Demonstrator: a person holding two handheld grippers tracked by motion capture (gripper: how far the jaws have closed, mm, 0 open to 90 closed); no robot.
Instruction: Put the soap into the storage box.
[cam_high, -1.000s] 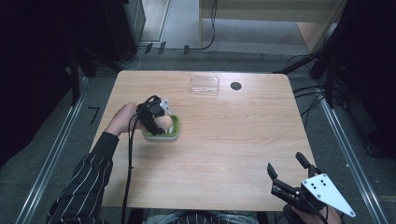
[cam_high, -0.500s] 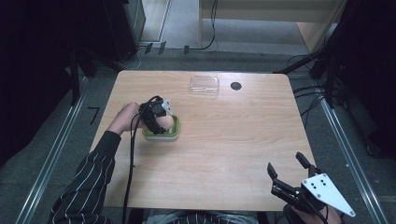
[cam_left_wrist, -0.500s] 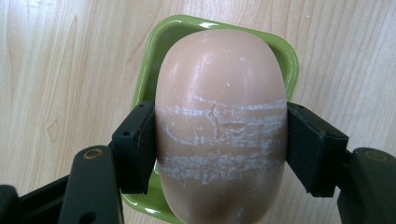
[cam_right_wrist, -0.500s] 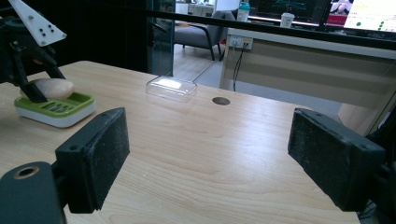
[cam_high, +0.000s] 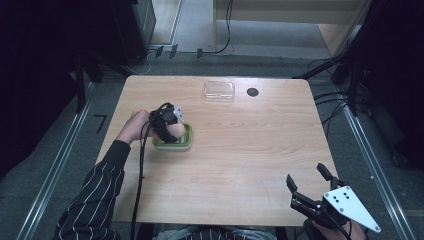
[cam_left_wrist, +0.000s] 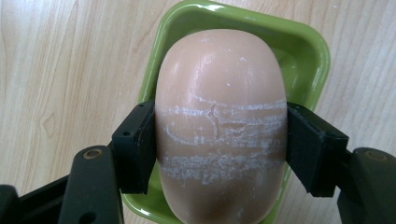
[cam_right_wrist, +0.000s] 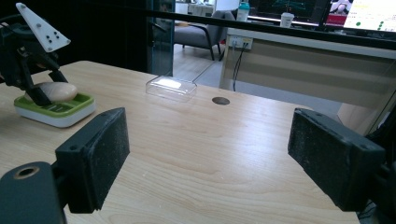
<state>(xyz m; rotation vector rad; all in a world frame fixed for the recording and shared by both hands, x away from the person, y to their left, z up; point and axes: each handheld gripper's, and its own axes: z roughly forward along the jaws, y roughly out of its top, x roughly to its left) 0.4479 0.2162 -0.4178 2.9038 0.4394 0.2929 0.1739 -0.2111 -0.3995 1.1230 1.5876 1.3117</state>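
A pinkish-beige bar of soap (cam_left_wrist: 219, 116), scuffed with white marks, sits between the black pads of my left gripper (cam_left_wrist: 219, 144), which is shut on its sides. Right beneath the bar is a green soap dish (cam_left_wrist: 299, 51) with a white base. I cannot tell if the bar touches the dish. From the high view, the left gripper (cam_high: 170, 125) stands over the dish (cam_high: 186, 141) at the table's left middle. My right gripper (cam_high: 307, 182) hangs open and holds nothing at the table's near right corner. In the right gripper view, the soap (cam_right_wrist: 53, 91) and dish (cam_right_wrist: 65, 112) lie far left.
A clear plastic lid (cam_high: 219, 90) lies near the far edge of the wooden table (cam_high: 250, 150), with a round black cable hole (cam_high: 253, 92) just right of it. A cable trails from the left gripper along the striped sleeve (cam_high: 100, 190).
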